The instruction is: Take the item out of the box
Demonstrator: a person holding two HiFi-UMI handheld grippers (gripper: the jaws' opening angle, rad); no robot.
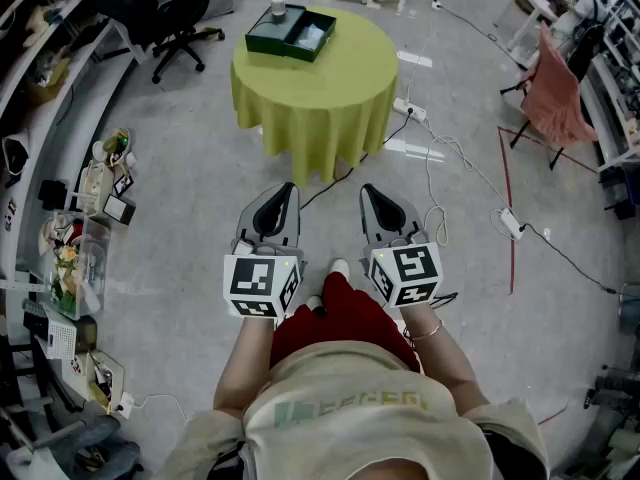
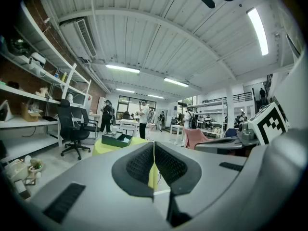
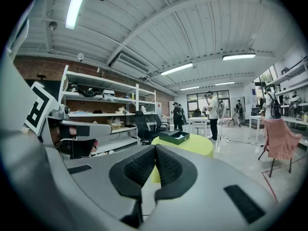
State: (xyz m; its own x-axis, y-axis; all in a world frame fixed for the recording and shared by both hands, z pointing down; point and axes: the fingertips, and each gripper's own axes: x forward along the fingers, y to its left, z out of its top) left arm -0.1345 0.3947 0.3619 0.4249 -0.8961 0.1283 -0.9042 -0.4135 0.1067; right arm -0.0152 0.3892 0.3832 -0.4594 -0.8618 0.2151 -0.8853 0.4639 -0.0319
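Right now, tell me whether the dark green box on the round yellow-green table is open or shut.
Open: the dark green box shows two shallow halves lying side by side, insides facing up, on the yellow-green table.

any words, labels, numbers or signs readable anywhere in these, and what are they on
Nothing reads clearly.
On the shirt: pale green print, too blurred to read.
On the left tool and right tool: only black-and-white square markers, no words.
On the green box on the table: no label visible.
On the shelf items: any print too small to read.
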